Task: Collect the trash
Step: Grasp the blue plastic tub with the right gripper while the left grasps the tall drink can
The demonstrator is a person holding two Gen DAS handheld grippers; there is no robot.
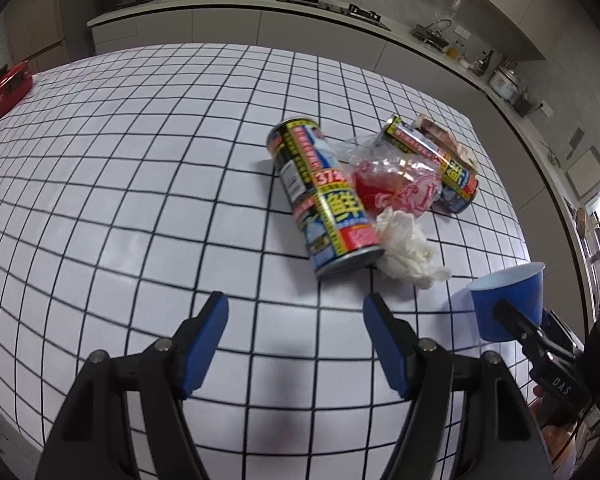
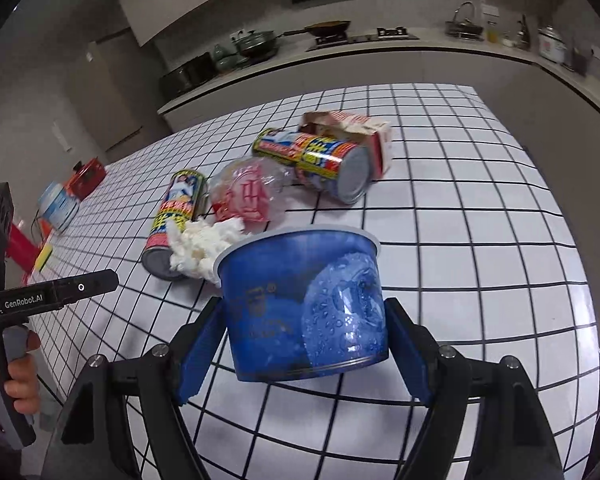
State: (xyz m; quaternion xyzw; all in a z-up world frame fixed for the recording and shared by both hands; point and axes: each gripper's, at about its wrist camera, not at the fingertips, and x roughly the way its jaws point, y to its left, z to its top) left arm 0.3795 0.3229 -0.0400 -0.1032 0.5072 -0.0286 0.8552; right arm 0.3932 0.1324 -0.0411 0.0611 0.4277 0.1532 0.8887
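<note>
Beyond the open, empty left gripper (image 1: 294, 338), 2 cans (image 1: 324, 196) flank tissue (image 1: 406, 250); right gripper (image 2: 304, 344) clamps blue cup (image 2: 300, 304).

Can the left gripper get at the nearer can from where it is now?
Probably yes. The left gripper is open and empty, with bare tablecloth between it and the nearer can. The crumpled tissue and plastic wrapper press against the can's right side and could get pinched.
</note>
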